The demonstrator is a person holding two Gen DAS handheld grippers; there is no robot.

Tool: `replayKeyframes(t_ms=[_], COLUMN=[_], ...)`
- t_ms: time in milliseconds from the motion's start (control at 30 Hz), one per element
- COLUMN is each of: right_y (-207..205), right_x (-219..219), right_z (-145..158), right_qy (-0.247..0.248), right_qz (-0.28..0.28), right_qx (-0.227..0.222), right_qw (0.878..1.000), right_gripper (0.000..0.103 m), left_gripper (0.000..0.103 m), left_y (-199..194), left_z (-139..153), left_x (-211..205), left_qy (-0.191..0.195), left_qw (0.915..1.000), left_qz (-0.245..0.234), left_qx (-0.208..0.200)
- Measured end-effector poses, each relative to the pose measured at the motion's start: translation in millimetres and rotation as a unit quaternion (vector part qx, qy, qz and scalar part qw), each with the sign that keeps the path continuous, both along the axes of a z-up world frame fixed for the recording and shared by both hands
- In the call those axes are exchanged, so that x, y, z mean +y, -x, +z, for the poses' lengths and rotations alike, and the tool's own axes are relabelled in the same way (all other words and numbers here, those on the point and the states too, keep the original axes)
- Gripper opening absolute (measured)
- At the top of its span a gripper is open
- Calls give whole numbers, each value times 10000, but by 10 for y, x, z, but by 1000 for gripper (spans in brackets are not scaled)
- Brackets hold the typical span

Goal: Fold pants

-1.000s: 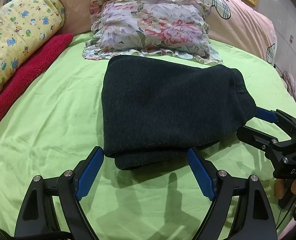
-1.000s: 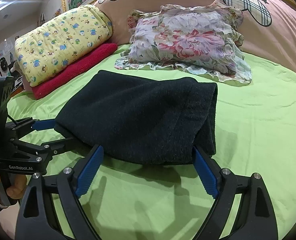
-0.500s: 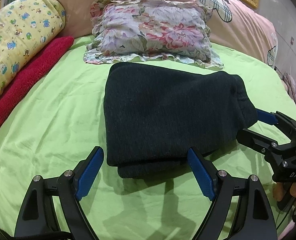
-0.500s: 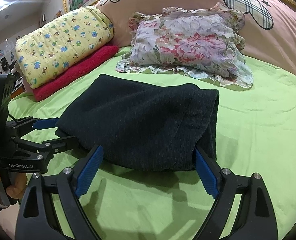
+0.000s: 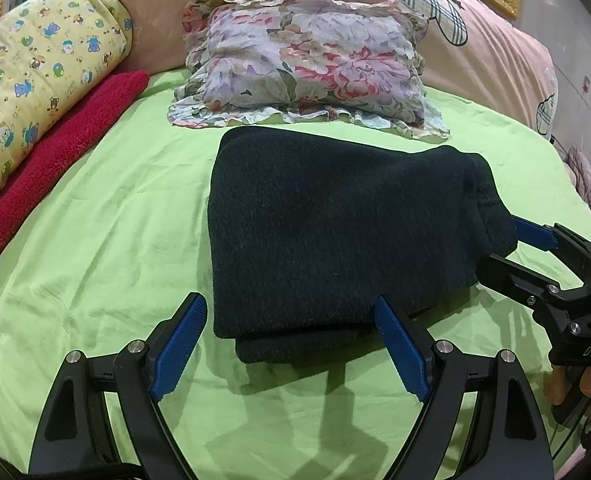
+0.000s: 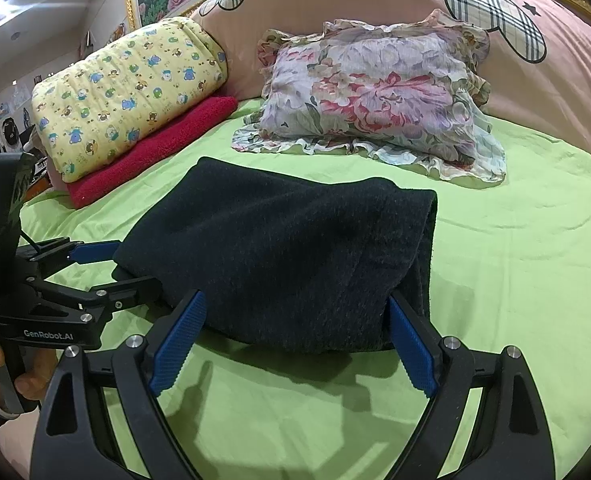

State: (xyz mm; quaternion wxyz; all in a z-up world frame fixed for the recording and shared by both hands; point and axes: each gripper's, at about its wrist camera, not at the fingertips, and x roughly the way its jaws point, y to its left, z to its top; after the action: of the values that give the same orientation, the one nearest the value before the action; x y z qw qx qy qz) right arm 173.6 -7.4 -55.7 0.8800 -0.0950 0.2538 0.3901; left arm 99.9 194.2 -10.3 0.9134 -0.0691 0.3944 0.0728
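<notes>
A bed with a lime-green sheet [image 5: 95, 240] fills both views, with a floral pillow [image 5: 307, 64] against a pink headboard cover, and a yellow printed quilt roll [image 6: 127, 88] lying on a red blanket [image 5: 55, 152] off to one side. The dark pants [image 5: 335, 232] lie in the middle of the sheet, just below the pillow, already doubled into a compact, thick rectangle with stacked layers showing at the near edge. The left hand-held gripper [image 5: 291, 344] has its blue pads spread wide at the near edge of the bundle, clamping nothing. The right hand-held gripper [image 6: 295, 340] is likewise spread apart at its own edge of the cloth. Folding looks essentially finished; at most a last tidy of the looser end seems left.
</notes>
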Motion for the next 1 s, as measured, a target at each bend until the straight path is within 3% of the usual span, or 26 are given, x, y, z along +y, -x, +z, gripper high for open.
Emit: replayKeyframes(t_ms=[1000], right_y=[-108], right_x=[-18], right_z=[121], right_qy=[-166], right_qz=[-90], right_qx=[-89], right_qw=[9998], right_gripper=[89], left_gripper=[86], left_y=[-193], left_z=[80], left_x=[26], left_qy=[4], left_qw=[10000], left_qz=[64], left_qx=[-8])
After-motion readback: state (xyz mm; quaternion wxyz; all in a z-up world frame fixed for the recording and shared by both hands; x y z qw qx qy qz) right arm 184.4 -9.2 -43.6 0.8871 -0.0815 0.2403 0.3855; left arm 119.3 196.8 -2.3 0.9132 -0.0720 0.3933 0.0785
